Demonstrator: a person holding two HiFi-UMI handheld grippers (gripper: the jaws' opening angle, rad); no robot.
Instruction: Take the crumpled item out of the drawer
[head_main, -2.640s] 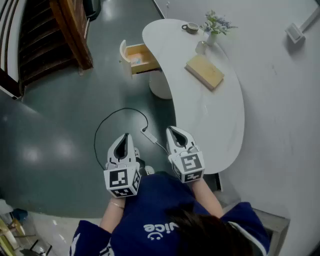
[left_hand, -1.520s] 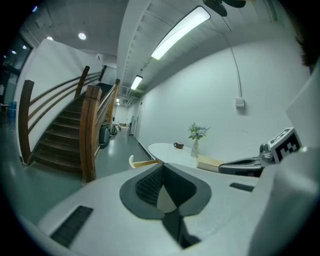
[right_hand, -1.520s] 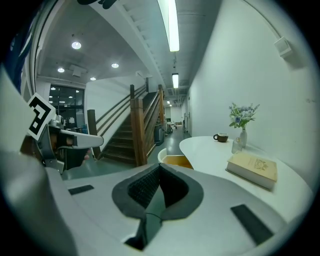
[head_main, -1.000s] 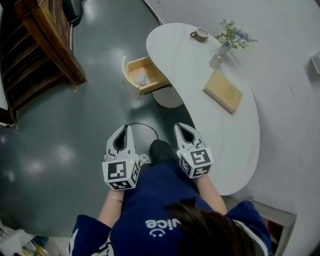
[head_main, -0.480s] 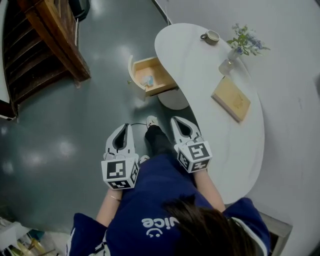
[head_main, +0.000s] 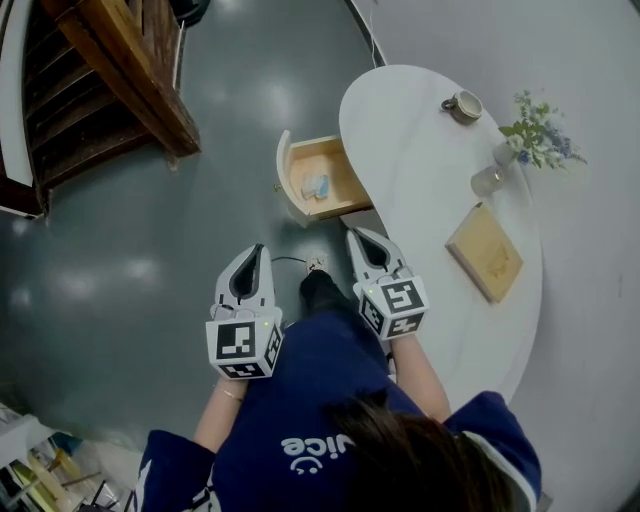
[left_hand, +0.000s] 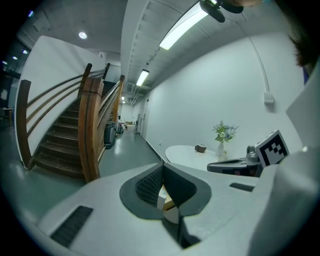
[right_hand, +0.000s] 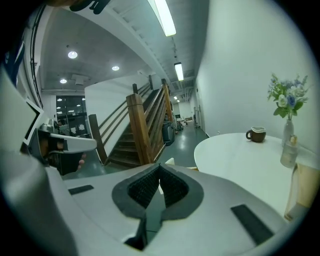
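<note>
The wooden drawer (head_main: 320, 180) stands pulled out from the left side of the white table (head_main: 420, 210). Inside it lies the crumpled item (head_main: 315, 186), a small pale blue and white wad. Both grippers hang low in the head view, a good way short of the drawer. My left gripper (head_main: 256, 250) is shut and holds nothing; its pads meet in the left gripper view (left_hand: 161, 167). My right gripper (head_main: 357, 236) is also shut and empty, its tip beside the table's edge, with pads together in the right gripper view (right_hand: 159, 168).
On the table stand a brown cup (head_main: 464, 105), a glass vase of flowers (head_main: 522, 148) and a flat wooden box (head_main: 484, 252). A wooden staircase (head_main: 100, 90) rises at the upper left. A cable (head_main: 293, 262) lies on the grey floor by the person's foot.
The person has walked nearer, so the drawer and table have slid right and closer in the head view. Both grippers stay shut and level.
</note>
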